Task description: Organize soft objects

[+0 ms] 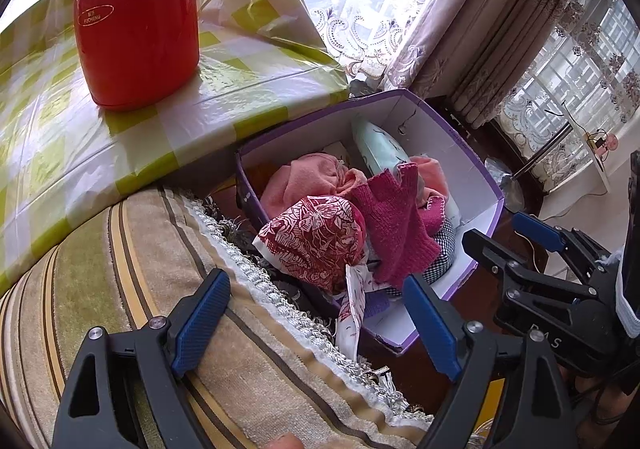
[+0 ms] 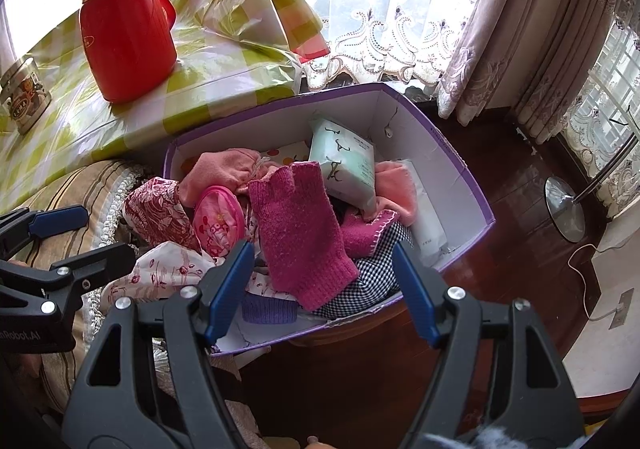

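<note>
Both tools hung just short of the box (image 2: 460,153), the right gripper (image 2: 324,289) spread wide and empty, the left gripper (image 1: 316,321) likewise wide and empty. The step seemed to be choosing a piece; next called for closing on the magenta glove (image 2: 300,229), one, lying topmost inside. One printed cloth (image 1: 316,237) draped its near-left rim; beyond stood one red flask (image 2: 124,29).

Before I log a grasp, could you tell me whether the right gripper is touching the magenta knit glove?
Cannot tell. In the right wrist view the open right gripper frames the magenta knit glove, with neither contact nor gap plain.
</note>
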The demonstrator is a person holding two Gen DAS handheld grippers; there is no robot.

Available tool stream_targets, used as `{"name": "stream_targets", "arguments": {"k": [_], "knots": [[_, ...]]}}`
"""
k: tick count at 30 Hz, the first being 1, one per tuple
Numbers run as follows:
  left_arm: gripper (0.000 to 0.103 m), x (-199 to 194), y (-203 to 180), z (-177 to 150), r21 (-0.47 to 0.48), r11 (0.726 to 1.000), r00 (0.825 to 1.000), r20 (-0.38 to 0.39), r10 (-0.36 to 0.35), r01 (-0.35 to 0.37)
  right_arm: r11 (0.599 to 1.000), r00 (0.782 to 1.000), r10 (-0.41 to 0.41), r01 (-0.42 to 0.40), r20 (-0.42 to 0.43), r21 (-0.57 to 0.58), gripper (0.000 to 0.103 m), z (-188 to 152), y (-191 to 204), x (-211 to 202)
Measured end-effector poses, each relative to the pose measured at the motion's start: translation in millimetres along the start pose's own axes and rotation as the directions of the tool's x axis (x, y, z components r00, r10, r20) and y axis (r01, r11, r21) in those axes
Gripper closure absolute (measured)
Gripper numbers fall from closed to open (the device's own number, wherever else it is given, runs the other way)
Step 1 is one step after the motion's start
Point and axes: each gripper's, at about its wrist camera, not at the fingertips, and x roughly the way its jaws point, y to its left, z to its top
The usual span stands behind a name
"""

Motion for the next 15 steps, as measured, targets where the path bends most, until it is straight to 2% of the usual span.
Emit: {"name": "stream_targets", "arguments": {"k": [15], "knots": [[0.012, 0.3, -0.4, -0.1, 0.001, 1.0, 1.0, -0.001, -0.006, 0.006, 1.0, 1.0, 0.0, 0.0, -0.001, -0.001, 0.029, -0.8, -0.4, 0.9]]}}
